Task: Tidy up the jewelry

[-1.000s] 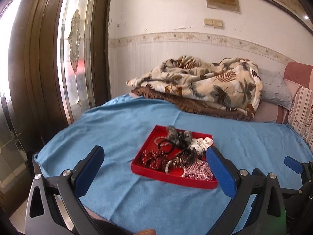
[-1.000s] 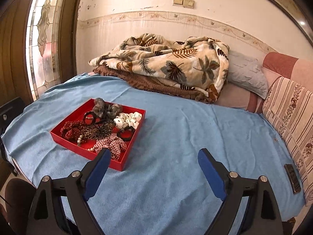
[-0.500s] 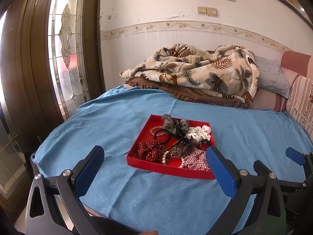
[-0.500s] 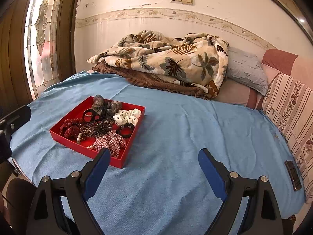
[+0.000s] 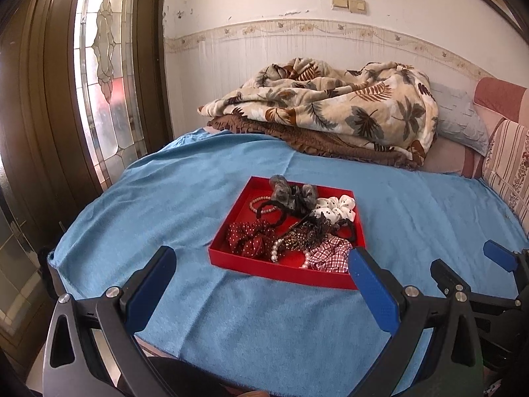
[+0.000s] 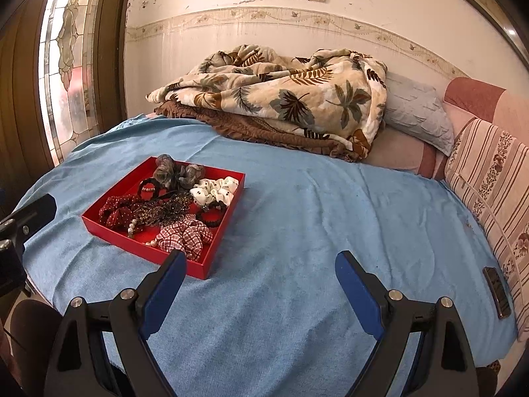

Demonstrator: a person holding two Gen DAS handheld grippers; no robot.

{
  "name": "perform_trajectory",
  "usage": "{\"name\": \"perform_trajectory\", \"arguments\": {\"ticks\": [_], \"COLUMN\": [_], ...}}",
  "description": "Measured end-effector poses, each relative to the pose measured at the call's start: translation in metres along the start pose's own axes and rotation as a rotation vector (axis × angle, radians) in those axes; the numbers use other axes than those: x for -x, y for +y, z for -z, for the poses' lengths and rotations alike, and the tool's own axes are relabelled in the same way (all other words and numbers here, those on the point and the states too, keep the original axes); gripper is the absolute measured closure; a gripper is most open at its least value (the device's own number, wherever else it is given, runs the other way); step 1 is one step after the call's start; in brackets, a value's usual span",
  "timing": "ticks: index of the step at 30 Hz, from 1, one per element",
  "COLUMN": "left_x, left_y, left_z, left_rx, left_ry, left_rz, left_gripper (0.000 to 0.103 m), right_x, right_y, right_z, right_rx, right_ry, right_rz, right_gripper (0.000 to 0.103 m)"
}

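A red tray (image 5: 228, 254) sits on the blue bedspread (image 5: 165, 205). It holds a grey scrunchie (image 5: 281, 193), a white dotted scrunchie (image 5: 335, 206), a dark red dotted scrunchie (image 5: 249, 240), a red checked scrunchie (image 5: 330, 256), black hair ties and pearl strands. The tray also shows in the right wrist view (image 6: 109, 228). My left gripper (image 5: 261, 286) is open and empty, just short of the tray's near edge. My right gripper (image 6: 261, 284) is open and empty, over bare bedspread to the right of the tray.
A folded leaf-print blanket (image 5: 330, 109) lies at the back on a brown one. A grey pillow (image 6: 416, 112) and striped cushion (image 6: 489, 178) line the right side. A dark phone-like object (image 6: 496, 292) lies at the right edge. A glass door (image 5: 105, 76) stands left.
Both grippers have moved closer to the bed, and the tray looks larger and nearer in both views. The left view has swung a little right. Both stay open.
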State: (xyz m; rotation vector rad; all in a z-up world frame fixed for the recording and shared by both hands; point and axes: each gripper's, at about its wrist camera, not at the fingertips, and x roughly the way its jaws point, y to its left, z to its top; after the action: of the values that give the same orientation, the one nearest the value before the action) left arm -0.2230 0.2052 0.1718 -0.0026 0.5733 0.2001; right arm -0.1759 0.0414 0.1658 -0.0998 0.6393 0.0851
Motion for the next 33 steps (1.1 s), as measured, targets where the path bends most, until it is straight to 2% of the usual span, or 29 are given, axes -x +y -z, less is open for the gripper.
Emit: {"name": "perform_trajectory", "arguments": {"ticks": [33], "left_x": [-0.018], "left_y": [0.006], "left_z": [0.006], "left_rx": [0.017], "left_ry": [0.044], "left_rz": [0.001], "left_gripper": [0.0], "right_x": [-0.011], "right_y": [0.005], "right_z": [0.005], "right_rx": [0.005], "right_ry": [0.032], "right_rz": [-0.01], "right_gripper": [0.009]}}
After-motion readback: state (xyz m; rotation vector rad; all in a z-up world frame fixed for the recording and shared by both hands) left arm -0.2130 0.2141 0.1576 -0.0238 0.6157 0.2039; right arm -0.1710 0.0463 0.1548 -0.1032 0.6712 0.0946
